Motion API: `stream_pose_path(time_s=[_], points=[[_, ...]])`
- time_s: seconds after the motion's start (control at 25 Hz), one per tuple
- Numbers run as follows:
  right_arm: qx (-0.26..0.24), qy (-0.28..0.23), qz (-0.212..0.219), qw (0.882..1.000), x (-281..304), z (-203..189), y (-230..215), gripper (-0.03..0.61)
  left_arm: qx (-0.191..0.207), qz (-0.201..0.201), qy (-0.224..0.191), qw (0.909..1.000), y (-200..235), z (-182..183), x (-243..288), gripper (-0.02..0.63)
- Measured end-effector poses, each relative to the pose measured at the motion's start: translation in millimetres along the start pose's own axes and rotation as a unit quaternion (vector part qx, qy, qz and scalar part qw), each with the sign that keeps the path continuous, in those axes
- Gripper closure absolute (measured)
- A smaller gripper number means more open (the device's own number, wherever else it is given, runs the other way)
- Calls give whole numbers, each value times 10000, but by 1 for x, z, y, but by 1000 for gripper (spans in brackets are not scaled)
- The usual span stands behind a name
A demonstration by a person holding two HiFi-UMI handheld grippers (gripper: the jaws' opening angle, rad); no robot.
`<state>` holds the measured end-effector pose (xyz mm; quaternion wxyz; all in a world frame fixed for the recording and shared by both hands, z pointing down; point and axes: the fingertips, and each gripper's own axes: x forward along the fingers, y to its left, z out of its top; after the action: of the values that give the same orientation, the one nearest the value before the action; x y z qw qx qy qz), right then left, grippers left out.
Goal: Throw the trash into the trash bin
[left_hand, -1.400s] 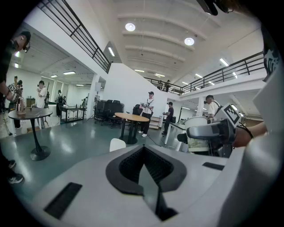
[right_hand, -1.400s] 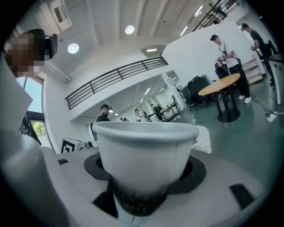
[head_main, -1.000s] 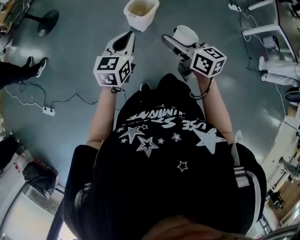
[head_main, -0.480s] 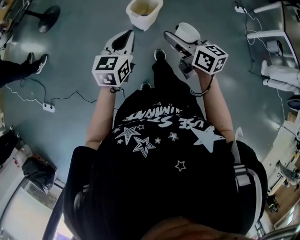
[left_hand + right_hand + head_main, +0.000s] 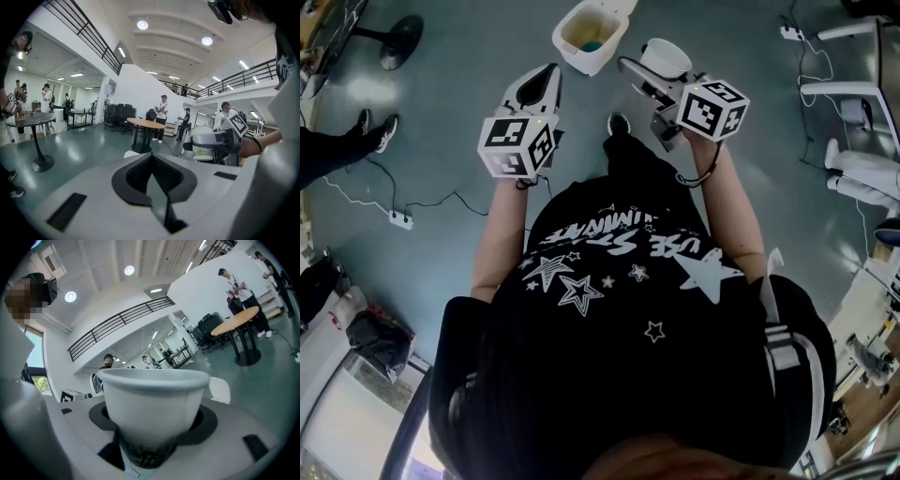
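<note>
Up ahead, the trash bin (image 5: 581,61) sits just left of the cup (image 5: 670,56) squeezed in the right gripper (image 5: 659,71), while the left gripper (image 5: 547,80) is closed and empty.

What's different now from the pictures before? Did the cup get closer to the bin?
Yes. The person stepped forward, carrying the white paper cup and both hand-held grippers nearer the cream plastic trash bin. Nothing was grabbed or dropped: the right hand-held gripper still holds the cup, and the left hand-held gripper stays shut and empty.
</note>
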<state>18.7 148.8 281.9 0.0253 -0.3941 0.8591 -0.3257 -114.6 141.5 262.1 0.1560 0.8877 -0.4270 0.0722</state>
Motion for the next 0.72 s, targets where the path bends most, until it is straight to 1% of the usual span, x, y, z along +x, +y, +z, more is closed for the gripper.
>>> stream_pose_path(time_s=[0.16, 0.36, 0.6, 0.72], points=[[-21, 9, 85, 10000, 18, 25, -18, 262, 3, 73, 18, 10000, 10, 13, 27, 603], [-25, 117, 174, 9998, 32, 54, -55, 262, -56, 188, 59, 9998, 17, 29, 72, 603], [12, 262, 294, 9992, 44, 66, -87, 262, -54, 342, 85, 9994, 19, 34, 107, 603], [-59, 308, 372, 9988, 46, 64, -92, 262, -78, 436, 97, 9990, 17, 30, 108, 603]])
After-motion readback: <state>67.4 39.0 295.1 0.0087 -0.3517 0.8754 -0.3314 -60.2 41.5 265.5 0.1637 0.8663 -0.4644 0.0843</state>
